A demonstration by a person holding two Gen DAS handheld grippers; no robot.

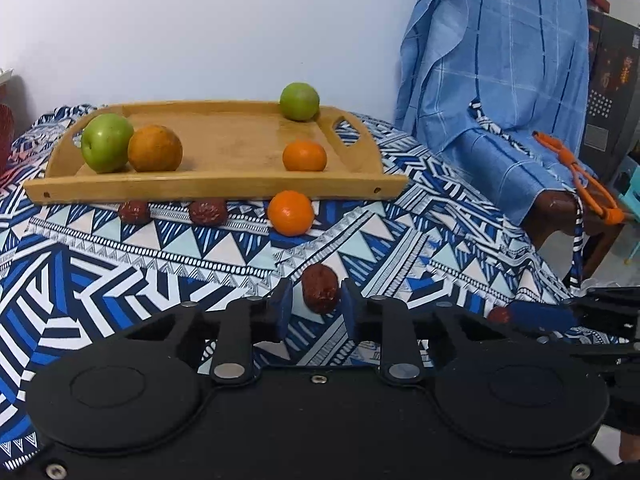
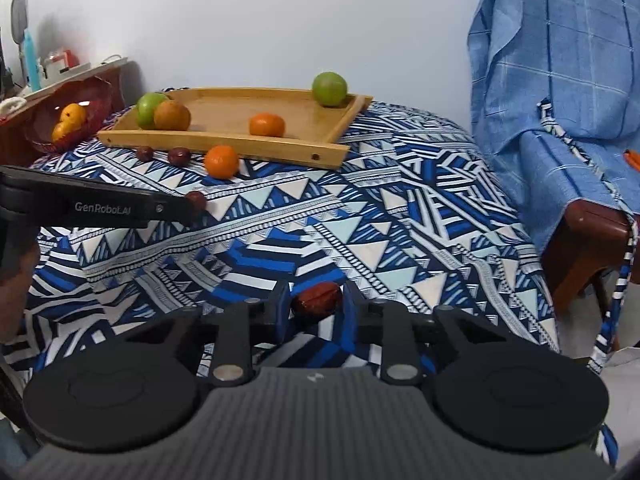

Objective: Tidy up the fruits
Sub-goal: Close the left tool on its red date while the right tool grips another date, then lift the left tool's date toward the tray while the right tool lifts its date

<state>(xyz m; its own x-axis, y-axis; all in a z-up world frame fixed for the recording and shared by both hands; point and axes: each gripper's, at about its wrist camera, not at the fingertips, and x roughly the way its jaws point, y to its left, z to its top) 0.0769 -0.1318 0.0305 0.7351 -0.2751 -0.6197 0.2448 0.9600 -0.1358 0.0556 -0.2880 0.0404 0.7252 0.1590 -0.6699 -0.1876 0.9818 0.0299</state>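
Blue, white and navy geometric cloth [image 1: 168, 248] covers the table, with a pale wall behind it and a blue checked fabric [image 1: 500, 80] draped over a wooden chair on the right. At the far side of the cloth sits a wooden tray [image 1: 224, 190] with cut-out handles. On its left end a green apple [image 1: 106, 143] touches an orange [image 1: 155, 149]; a second green apple [image 1: 299, 102] rests in the far right corner, and a small mandarin [image 1: 305, 156] lies near the tray's front right. Just in front of the tray, on the cloth, another mandarin [image 1: 291, 213] sits beside two dark red dates [image 1: 208, 212], which lie close against the tray's front edge.

Nearer the camera, the left gripper [image 1: 312, 308] is spread around a red date [image 1: 320, 288] standing upright between its blue pads; the right pad looks to be touching it, while a gap shows on the left side. In the right wrist view the right gripper [image 2: 316, 308] has its pads pressed against both ends of another date [image 2: 316, 300] lying crosswise, pinching it just above the cloth. At the left of that view, a red bowl [image 2: 94, 116] holding oranges stands on a side shelf beyond the table.
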